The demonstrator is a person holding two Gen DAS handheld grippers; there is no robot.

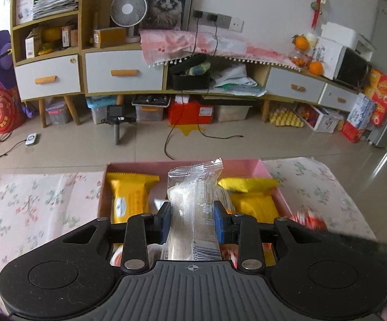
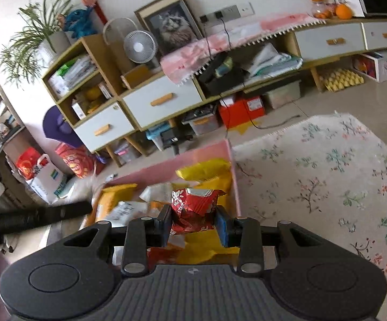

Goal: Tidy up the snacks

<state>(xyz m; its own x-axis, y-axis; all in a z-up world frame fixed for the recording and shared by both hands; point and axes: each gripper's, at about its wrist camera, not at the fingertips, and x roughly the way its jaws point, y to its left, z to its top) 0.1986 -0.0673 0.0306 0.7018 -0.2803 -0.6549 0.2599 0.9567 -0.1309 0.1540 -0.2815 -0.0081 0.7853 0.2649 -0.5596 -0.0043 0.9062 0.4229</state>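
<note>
A pink box (image 1: 257,166) sits on a floral tablecloth and holds several yellow snack packs (image 1: 129,198). My left gripper (image 1: 193,223) is shut on a clear-wrapped snack (image 1: 193,187), held upright over the middle of the box. In the right wrist view, my right gripper (image 2: 194,224) is shut on a red foil snack pack (image 2: 193,208), held above the pink box (image 2: 232,160) near its right wall. Yellow packs (image 2: 204,171) lie in the box beneath it. The red pack shows blurred at the box's right edge in the left wrist view (image 1: 308,218).
The floral tablecloth (image 2: 327,176) spreads to the right of the box and also to its left (image 1: 38,203). Beyond the table edge is tiled floor (image 1: 220,147) with cables, and a long low cabinet (image 1: 123,72). The left gripper's dark body (image 2: 38,214) crosses the right view's left side.
</note>
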